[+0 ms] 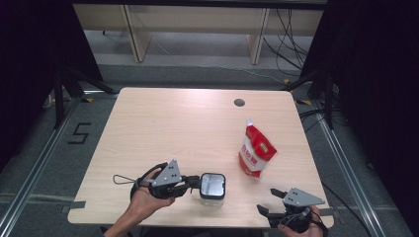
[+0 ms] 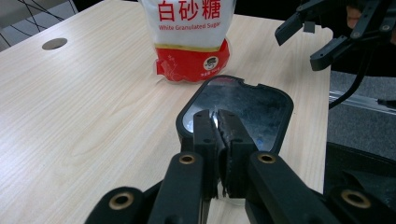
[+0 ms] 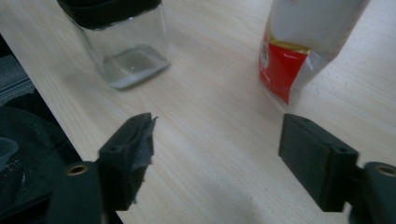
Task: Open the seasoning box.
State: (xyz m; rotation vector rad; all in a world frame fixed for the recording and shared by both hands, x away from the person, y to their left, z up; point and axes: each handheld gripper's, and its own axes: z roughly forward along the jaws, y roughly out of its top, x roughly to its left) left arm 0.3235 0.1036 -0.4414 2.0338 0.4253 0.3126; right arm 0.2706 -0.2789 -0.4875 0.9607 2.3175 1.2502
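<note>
Gripping the jar rim on the worktop [image 1: 163, 123], sugar bag waiting beyond.

Largest first: the sugar bag [image 1: 256, 150] stands upright, right of the clear square jar [image 1: 213, 187] at the near edge. The left gripper [image 2: 218, 128] has its fingers pinched on the jar's black rim; the right gripper [image 3: 217, 140], fingers spread and empty, sits nearer the bag, nothing between them.

1. My table [image 1: 163, 128] is of light wood, with a round hole [image 1: 239, 102] near its far edge.
2. On it stand a clear jar [image 1: 213, 187] (black rim) and a sugar bag [image 1: 256, 152], well apart.
</note>
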